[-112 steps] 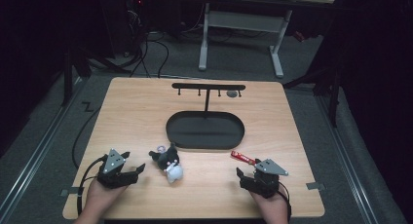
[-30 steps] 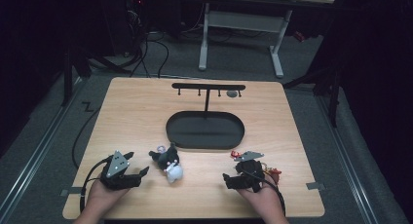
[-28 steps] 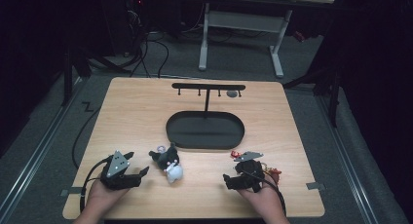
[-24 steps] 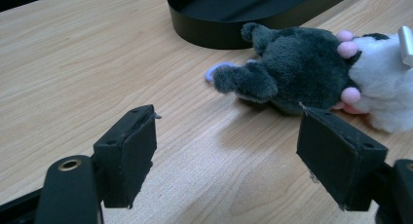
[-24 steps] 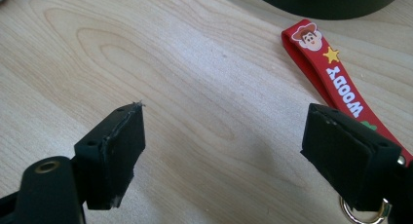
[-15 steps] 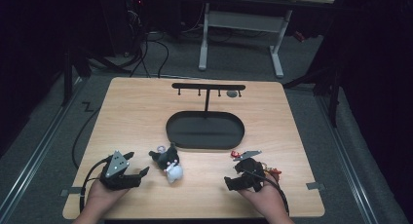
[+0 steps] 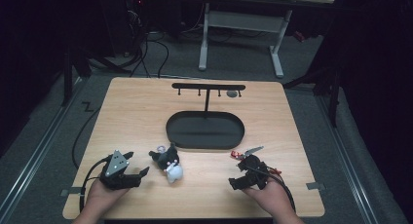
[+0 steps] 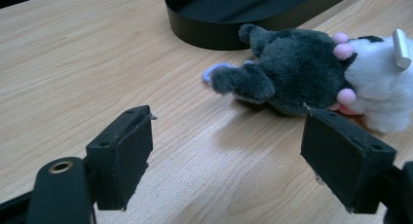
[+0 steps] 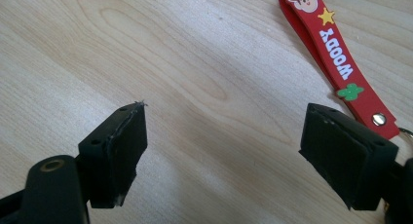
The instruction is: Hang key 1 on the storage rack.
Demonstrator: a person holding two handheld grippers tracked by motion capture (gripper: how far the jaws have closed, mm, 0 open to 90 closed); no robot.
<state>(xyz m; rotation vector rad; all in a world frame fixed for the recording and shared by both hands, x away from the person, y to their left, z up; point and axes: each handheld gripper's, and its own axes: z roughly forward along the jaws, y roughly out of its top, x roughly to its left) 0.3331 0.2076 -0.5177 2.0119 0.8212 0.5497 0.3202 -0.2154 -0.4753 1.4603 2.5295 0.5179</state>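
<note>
On the near half of the bench (image 7: 146, 107), two keychain items are lying just short of a black oval tray (image 7: 205, 130) whose upright stand (image 7: 208, 87) carries a row of small pegs, which suggests the items are waiting to be hung there. At the person's left, the left claw (image 8: 229, 160) is resting low on the wood with its jaws spread wide and gripping nothing. It is pointing at the plush toy (image 8: 302, 78), a dark grey and white figure lying on its side just ahead of the jaws, apart from them. A pale loop (image 8: 214, 72) is peeking out beside the toy's ear, probably the part meant for a peg. To the right, the right claw (image 9: 224, 160) is also gaping and empty, hovering close over the bench. The red strap (image 9: 336, 58) printed with a cartoon face and letters is lying flat and running past the jaw at the right edge of the right gripper view, not between the jaws, so the claw likely needs shifting sideways before closing.
</note>
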